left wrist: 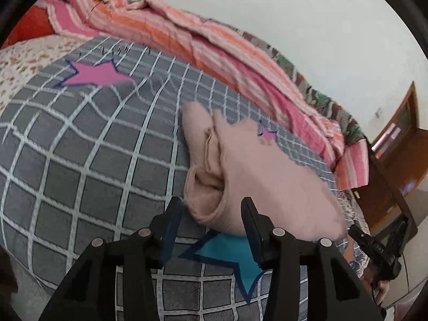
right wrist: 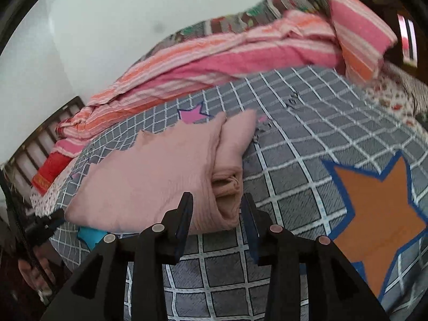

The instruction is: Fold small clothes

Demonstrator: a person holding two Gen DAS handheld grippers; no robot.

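Observation:
A pale pink garment [left wrist: 254, 165] lies folded into a thick band on the grey checked bedcover [left wrist: 80, 147]. In the left wrist view its near left corner sits between the fingers of my left gripper [left wrist: 211, 214]; the jaws stand apart and the pads do not press the cloth. In the right wrist view the same garment [right wrist: 149, 176] has its near right corner between the fingers of my right gripper [right wrist: 217, 208], which also stands open around it. Each view shows the other gripper at its edge, at the garment's opposite end.
A pink and orange striped blanket [left wrist: 187, 34] is bunched along the far side of the bed by the white wall. The bedcover [right wrist: 294, 147] has an orange star [right wrist: 379, 214] on the right. Brown wooden furniture [left wrist: 401, 133] stands beyond the bed.

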